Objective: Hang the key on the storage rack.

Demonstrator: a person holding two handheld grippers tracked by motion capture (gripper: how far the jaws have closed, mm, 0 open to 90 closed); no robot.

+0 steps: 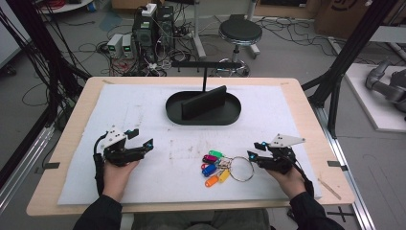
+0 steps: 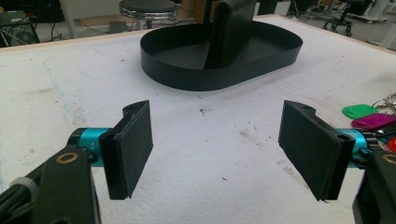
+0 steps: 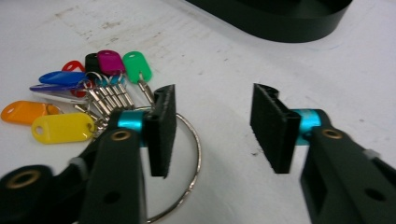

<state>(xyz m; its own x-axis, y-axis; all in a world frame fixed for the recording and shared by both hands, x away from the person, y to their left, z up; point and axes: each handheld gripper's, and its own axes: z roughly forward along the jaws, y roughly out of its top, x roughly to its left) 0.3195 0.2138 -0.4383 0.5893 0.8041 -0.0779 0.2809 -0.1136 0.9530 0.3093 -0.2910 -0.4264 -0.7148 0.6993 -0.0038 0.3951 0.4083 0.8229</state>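
In the lower middle of the high view, spotted the key ring [image 1: 242,169] lying flat on the white mat [image 1: 143,105], with its fan of coloured tags [image 1: 212,167] spread out to the left of it. Sat well short of the black tray [image 1: 201,122] up in the centre of the frame. Saw the right gripper [image 1: 255,150] parked just to the right of the ring, jaws roughly half apart and pinching nothing. In the right gripper view, caught the ring's wire curving out from behind the left-hand pad into the gap, pressed by neither of the 2 pads as far as could be told. Over at the lower left, found the left gripper [image 1: 142,137] sitting over bare mat, jaws spread wide, 0 things between them.

Judged the step in hand as the grab on the ring. Probably paid to nudge over and centre the wire in the gap, drop the tips right down to the mat, then squeeze on the bare arc away from the tag clips. Thin wire lying flat, so easy to skate over. Worth keeping the pads upright and closing slowly, or else risked flicking the whole bunch sideways.
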